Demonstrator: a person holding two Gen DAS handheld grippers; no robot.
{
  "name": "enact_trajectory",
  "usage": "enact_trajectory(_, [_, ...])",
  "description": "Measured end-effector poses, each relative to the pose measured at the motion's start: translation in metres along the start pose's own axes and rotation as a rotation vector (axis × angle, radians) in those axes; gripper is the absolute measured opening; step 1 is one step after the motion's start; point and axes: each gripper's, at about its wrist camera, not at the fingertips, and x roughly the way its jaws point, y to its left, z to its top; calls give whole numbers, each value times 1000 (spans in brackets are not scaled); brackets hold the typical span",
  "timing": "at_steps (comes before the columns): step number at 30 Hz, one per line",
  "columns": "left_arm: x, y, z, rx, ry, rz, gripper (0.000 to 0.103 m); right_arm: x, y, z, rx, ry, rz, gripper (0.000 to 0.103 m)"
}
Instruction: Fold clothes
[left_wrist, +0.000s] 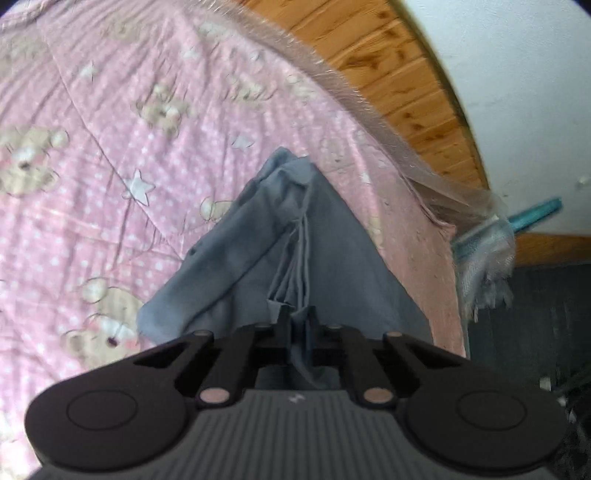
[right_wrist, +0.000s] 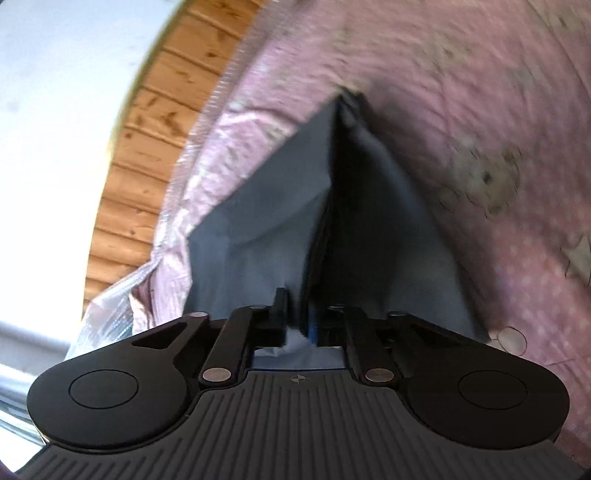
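Fabric fills the middle of both wrist views: a grey-blue garment lies on the pink bedspread, close to the bed's edge, and we take that garment as our landmark. In the left wrist view, to the left of the garment, we see the bedspread's teddy bears and white stars. At the garment's near end our left tool is closed on a bunch of pleated folds, which rise between its two fingers, and the cloth runs away from the tool to a narrow far end. To the right of the garment we see the bed's edge, then wooden floorboards and a white wall.

In the right wrist view, to the left of the garment, we see wooden floorboards and crumpled clear plastic at the bed's edge. Our right tool is clamped on the garment's near edge, with cloth pinched between the fingers. To the right of the garment the bedspread is motion-blurred.
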Motion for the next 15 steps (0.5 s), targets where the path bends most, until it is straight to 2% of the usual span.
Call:
enact_trajectory(3, [5, 7, -19, 43, 70, 64, 6, 8, 7, -7, -65, 32, -28, 4])
enact_trajectory(6, [18, 21, -28, 4, 64, 78, 8, 23, -11, -19, -79, 70, -94, 5])
enact_trajectory(9, [18, 22, -29, 2, 40, 81, 11, 29, -17, -24, -92, 53, -111, 7])
enact_trajectory(11, [13, 22, -29, 10, 38, 84, 19, 23, -17, -22, -112, 66, -126, 11])
enact_trajectory(13, [-1, 21, -28, 45, 28, 99, 23, 16, -16, -20, -140, 84, -144, 20])
enact_trajectory(15, [-18, 16, -27, 106, 17, 116, 26, 9, -6, -9, -202, 61, -163, 30])
